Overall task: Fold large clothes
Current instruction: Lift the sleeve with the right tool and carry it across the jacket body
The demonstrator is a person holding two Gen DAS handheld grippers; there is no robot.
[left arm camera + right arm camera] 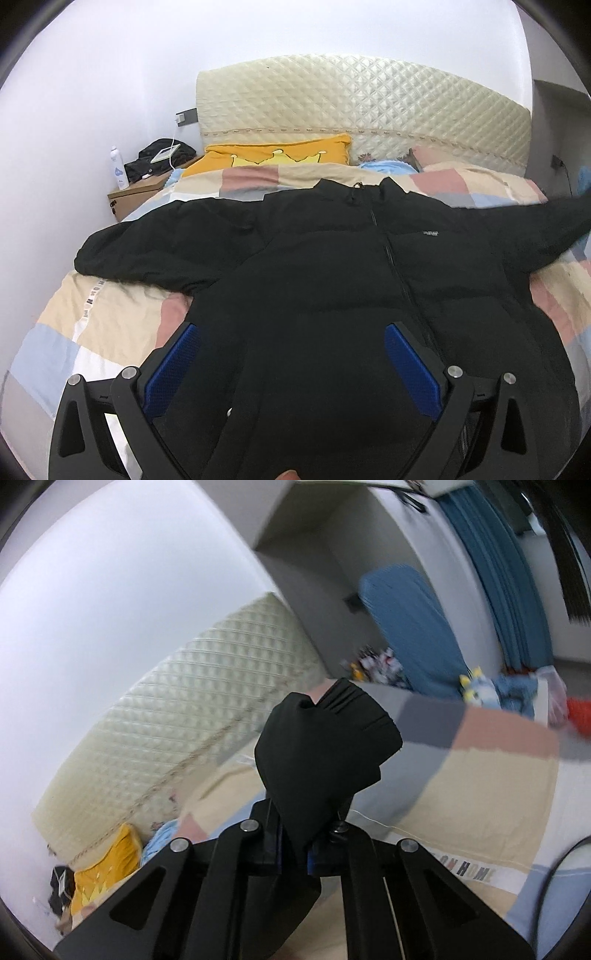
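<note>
A black puffer jacket [332,266] lies front up on the bed, zipped, with its collar toward the headboard and both sleeves spread sideways. My left gripper [291,343] hovers open over the jacket's lower body, its blue pads [410,365] wide apart with nothing pinched between them. In the right wrist view my right gripper [295,838] is shut on the jacket's right sleeve cuff [325,746], which sticks up bunched above the jaws, lifted clear of the quilt. In the left wrist view that sleeve [554,221] rises off toward the right edge.
The bed carries a patchwork quilt [122,325] in beige, pink and blue, an orange pillow [280,157] and a quilted cream headboard [369,99]. A wooden nightstand [136,195] with a spray bottle stands at the left. Blue curtains [495,572] and a toy-strewn shelf lie to the right.
</note>
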